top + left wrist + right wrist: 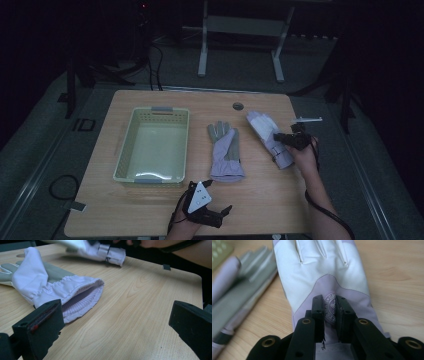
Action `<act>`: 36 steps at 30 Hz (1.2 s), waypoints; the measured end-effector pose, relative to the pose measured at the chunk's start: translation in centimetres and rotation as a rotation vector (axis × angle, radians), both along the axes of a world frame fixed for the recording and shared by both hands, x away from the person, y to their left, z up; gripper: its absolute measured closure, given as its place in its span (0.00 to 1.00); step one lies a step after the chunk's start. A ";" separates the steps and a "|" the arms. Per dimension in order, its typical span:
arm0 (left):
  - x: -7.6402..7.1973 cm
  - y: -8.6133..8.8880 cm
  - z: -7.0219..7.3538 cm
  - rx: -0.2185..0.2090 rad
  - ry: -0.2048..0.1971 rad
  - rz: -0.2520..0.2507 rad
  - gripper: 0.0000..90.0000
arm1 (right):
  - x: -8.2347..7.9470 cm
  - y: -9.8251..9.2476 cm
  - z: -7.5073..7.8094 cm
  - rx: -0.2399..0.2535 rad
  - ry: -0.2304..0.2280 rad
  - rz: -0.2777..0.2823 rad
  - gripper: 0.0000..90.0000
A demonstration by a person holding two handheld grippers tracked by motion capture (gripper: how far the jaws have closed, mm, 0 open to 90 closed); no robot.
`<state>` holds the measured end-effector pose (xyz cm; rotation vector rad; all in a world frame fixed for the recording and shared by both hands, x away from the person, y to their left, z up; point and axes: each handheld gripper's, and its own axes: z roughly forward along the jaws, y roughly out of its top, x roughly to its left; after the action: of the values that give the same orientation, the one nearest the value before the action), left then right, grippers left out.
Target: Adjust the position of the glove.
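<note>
Right gripper (278,137): held over the right part of the table (260,200), pointing left in the high view. In the right gripper view its two black jaws stand close together, pinching a fold of the right-hand glove (322,272) between the pads. No earlier picture here, so only the pinch itself is noted.

Right-hand glove (267,137): white fingers, lilac back with a round printed emblem (330,307). It lies flat on the wood, fingers pointing toward the far edge, cuff toward the person. The emblem sits directly between the jaws; the fingers stretch away beyond the jaw tips, the cuff runs under the gripper body.

Left gripper (226,210): near the front edge of the table, white three-cornered plate on top, resting low. In the left gripper view its jaws stand wide apart with only bare wood between them; nothing held.

Second glove (226,152): grey palm side up, lilac gathered cuff, lying in the middle of the table, between the basket and the pinched glove, apart from both. In the left gripper view its open cuff (82,300) lies just beyond the left-hand jaw, not between the pads.

Basket (131,150): pale green, slotted walls, on the left part of the table, well apart from both grippers.
</note>
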<state>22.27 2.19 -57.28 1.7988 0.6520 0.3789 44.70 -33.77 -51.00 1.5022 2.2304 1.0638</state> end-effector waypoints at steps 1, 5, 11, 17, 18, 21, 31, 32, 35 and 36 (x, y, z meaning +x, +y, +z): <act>0.0 0.0 0.0 0.000 0.000 0.000 0.00 | -0.4 -0.1 0.7 0.007 -0.014 -0.036 0.88; 0.0 0.0 0.0 0.001 -0.001 0.002 0.00 | -2.3 0.0 3.3 0.016 -0.065 -0.153 0.89; -0.1 0.0 0.0 0.002 -0.003 0.001 0.00 | -4.9 0.7 4.9 -0.053 -0.097 -0.300 0.89; -0.1 0.0 0.0 0.007 -0.008 -0.003 0.00 | -6.2 1.3 2.6 -0.065 -0.066 -0.386 0.88; -0.1 0.0 0.0 0.006 -0.008 -0.003 0.00 | -6.2 1.3 2.0 -0.057 -0.051 -0.398 0.88; -0.1 0.0 0.0 0.007 -0.006 -0.005 0.00 | -5.8 1.8 0.1 -0.043 -0.010 -0.412 0.87; -0.1 0.0 0.0 0.003 -0.006 -0.010 0.00 | -5.1 2.3 -1.6 -0.069 -0.001 -0.391 0.76; -0.1 0.0 0.0 0.004 -0.005 -0.010 0.00 | -5.1 2.2 -1.4 -0.064 0.000 -0.387 0.75; 0.0 0.0 0.0 0.003 -0.004 -0.008 0.00 | -5.3 1.7 -0.4 -0.059 -0.027 -0.359 0.68; -0.1 0.0 0.0 0.004 -0.003 -0.008 0.00 | -5.2 1.4 -0.1 -0.059 -0.035 -0.346 0.67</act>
<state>22.22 2.19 -57.27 1.8042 0.6419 0.3772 39.48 -32.34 -51.05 1.7455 1.8681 0.8996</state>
